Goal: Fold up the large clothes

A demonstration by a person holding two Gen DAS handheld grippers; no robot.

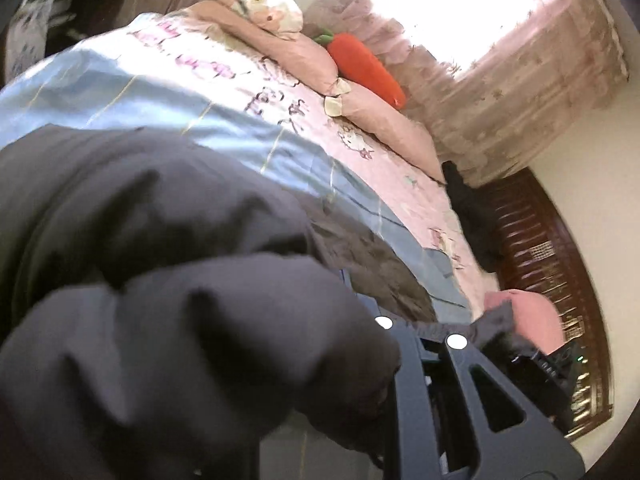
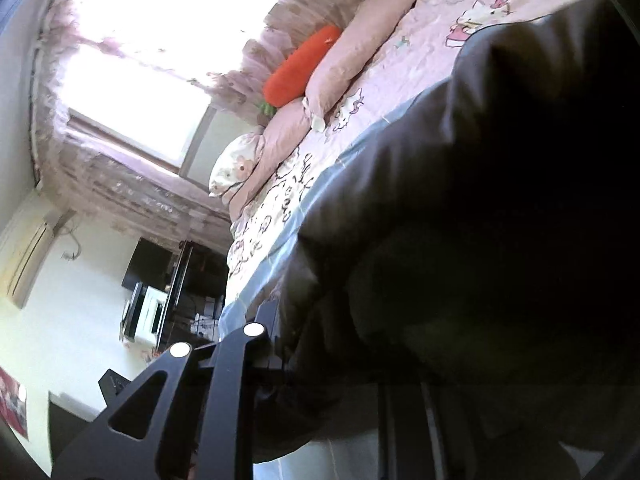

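A large dark grey garment [image 1: 160,240] hangs bunched over the bed and fills the left and bottom of the left wrist view. My left gripper [image 1: 372,304] is shut on a fold of it, and the cloth drapes over one finger and hides the fingertips. In the right wrist view the same garment [image 2: 480,240] covers the right half as a dark mass. The right gripper [image 2: 272,332] is shut on its bunched edge, with the cloth pressed in at the tips. Both views are strongly tilted and blurred.
Under the garment lies a pink and blue cartoon-print bedspread [image 1: 280,92] [image 2: 420,60]. Pink pillows [image 1: 384,128] and an orange carrot cushion [image 1: 368,68] [image 2: 304,68] line the curtained window side [image 1: 520,80]. A dark wooden bed end [image 1: 532,248] and a shelf with a white appliance [image 2: 152,312] stand beyond.
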